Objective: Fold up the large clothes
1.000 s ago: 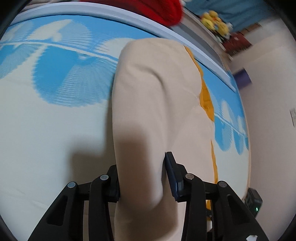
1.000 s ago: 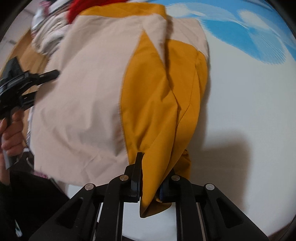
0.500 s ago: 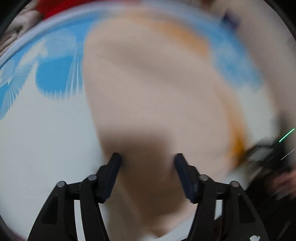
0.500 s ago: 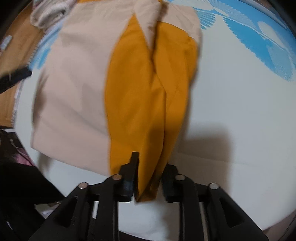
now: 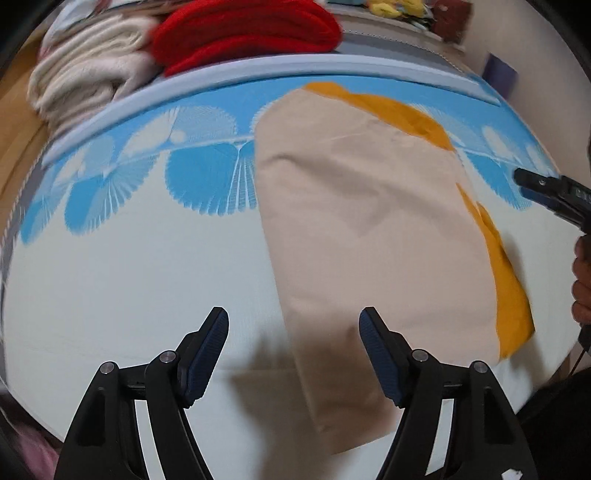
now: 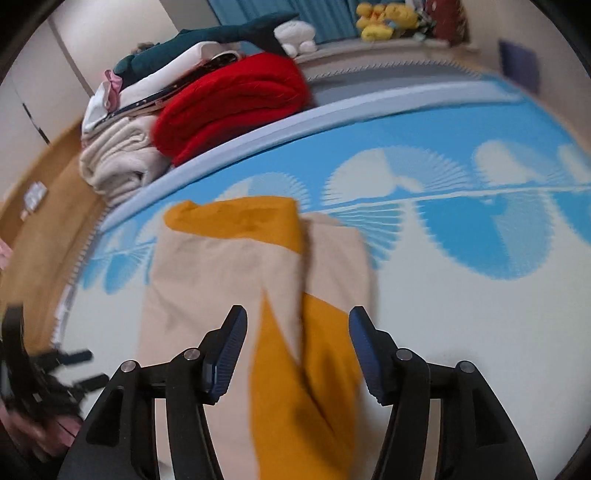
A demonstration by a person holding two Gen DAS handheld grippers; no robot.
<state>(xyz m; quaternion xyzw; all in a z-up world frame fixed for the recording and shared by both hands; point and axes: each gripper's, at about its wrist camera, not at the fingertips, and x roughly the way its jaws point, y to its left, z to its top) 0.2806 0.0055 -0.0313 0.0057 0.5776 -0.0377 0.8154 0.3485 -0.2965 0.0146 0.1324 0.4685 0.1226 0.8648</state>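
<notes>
**Ana:** Both grippers stand with jaws wide and nothing between them. Left gripper (image 5: 293, 354) hangs over the near beige edge of the garment (image 5: 369, 229); right gripper (image 6: 297, 354) hangs over the mustard panel at its own near end.

**Ben:** So where does the piece lie?

**Ana:** Flat on the bed (image 5: 129, 266), a long beige-and-mustard strip running away from the cameras toward the blue-patterned band. From the look of it, the sides are already turned in and the lengthwise fold is what remains.

**Ben:** How would you do that well?

**Ana:** I'd come down on the two near corners together, pinch every layer and not just the top one, lift level, and carry the near end over to meet the far end. The mustard part bunches and creases near the right gripper, so I'd take a deep bite there or a layer may slip out. Thin cloth like this probably sags between the grippers, so keep it taut.

**Ben:** And around it?

**Ana:** The bed sheet is white with blue fan shapes. Past its far edge sit a red blanket (image 6: 236, 99) and a cream blanket (image 6: 118, 158), with a dark plush shark (image 6: 207, 40) above and yellow plush toys (image 6: 384, 18) by a blue curtain. Walls are pale.
</notes>
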